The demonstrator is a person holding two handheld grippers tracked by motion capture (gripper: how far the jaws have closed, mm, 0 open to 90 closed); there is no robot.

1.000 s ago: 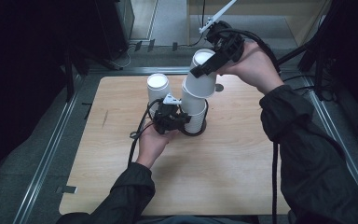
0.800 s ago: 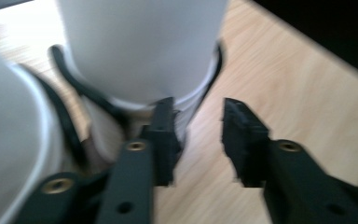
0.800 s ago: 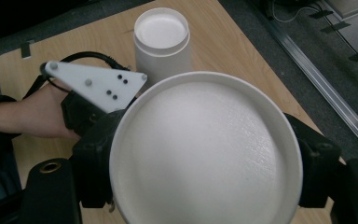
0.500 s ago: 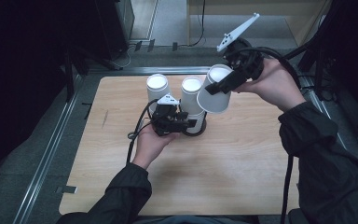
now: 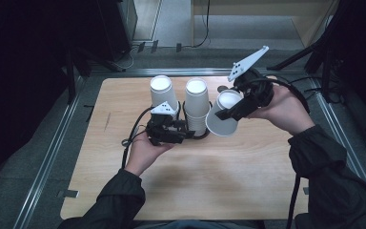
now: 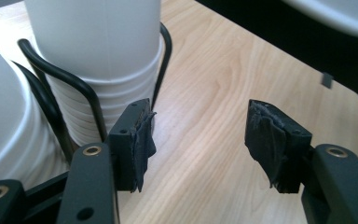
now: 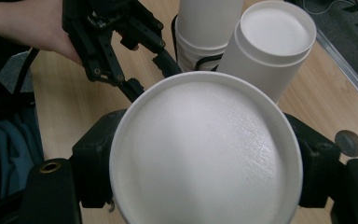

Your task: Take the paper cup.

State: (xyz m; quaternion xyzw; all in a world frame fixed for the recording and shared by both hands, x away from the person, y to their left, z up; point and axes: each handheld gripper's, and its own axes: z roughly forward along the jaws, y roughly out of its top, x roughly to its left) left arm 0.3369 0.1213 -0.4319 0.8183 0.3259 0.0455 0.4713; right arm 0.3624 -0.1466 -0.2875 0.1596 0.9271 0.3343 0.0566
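my right gripper (image 5: 224, 113) squeezes a white paper cup (image 5: 223, 119), tipped over the bench (image 5: 248, 176). my left gripper (image 6: 199, 140) has just been opening, nothing in it, right beside the cup stack (image 5: 196, 107) in its black wire holder (image 6: 65, 79).

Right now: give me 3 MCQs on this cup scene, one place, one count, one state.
1. Where is the wire holder?
A. around the base of the middle stack
B. beside the table
C. on the lone cup

2. How many white cups or stacks stand on the table?
A. two
B. five
C. none

3. The right gripper is:
A. open, free
B. shut on a tilted cup
C. resting flat

Key: 1 A, the wire rings that stack; 2 A, the stack plus the left cup; 3 B, its pads grip the cup.
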